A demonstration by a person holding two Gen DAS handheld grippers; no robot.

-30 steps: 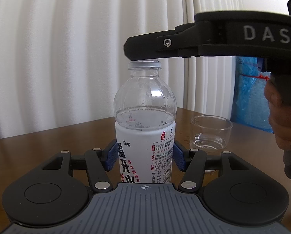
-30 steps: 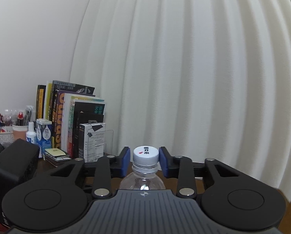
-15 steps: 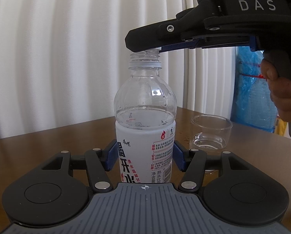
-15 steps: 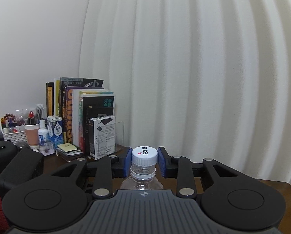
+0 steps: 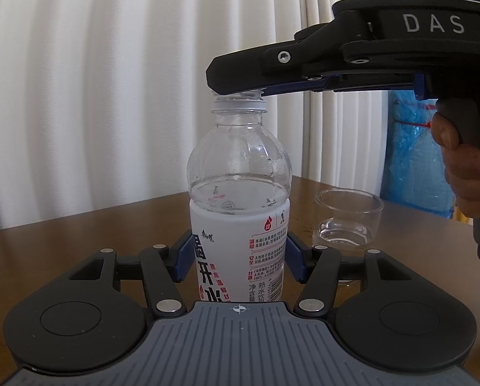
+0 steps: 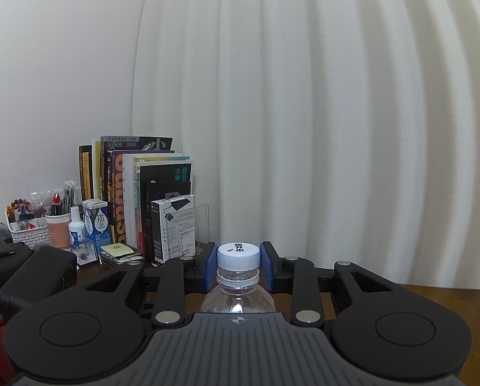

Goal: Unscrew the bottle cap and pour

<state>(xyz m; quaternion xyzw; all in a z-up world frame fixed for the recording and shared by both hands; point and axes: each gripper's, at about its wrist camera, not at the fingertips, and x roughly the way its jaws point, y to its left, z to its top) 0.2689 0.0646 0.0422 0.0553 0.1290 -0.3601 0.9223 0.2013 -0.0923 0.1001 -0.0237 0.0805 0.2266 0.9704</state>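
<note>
Two grippers: both are working on one bottle, one low, one at the top.
Bottle (image 5: 238,212): standing upright on the table (image 5: 79,234), clear above, white label with dark and red print below; water is sitting at about the label's top edge.
Left gripper (image 5: 238,257): its blue pads are pressing the label from both sides, pinching the bottle's lower body.
Right gripper (image 6: 239,265): its blue pads are clamping the cap (image 6: 238,255) from left and right; in the left view it is reaching in from the right, level over the bottle top, hiding the cap.
Cap: white, ribbed, print on top, sitting over the neck; the neck threads are showing just below it in the left view.
Hand (image 5: 465,173): wrapping the right gripper's handle at the right edge.
Glass (image 5: 349,217): clear, low, standing on the table just right of the bottle and behind it, apart from it.
Background: pleated white curtain (image 6: 304,112); books (image 6: 137,193) and small desk items are standing at the left in the right view.
</note>
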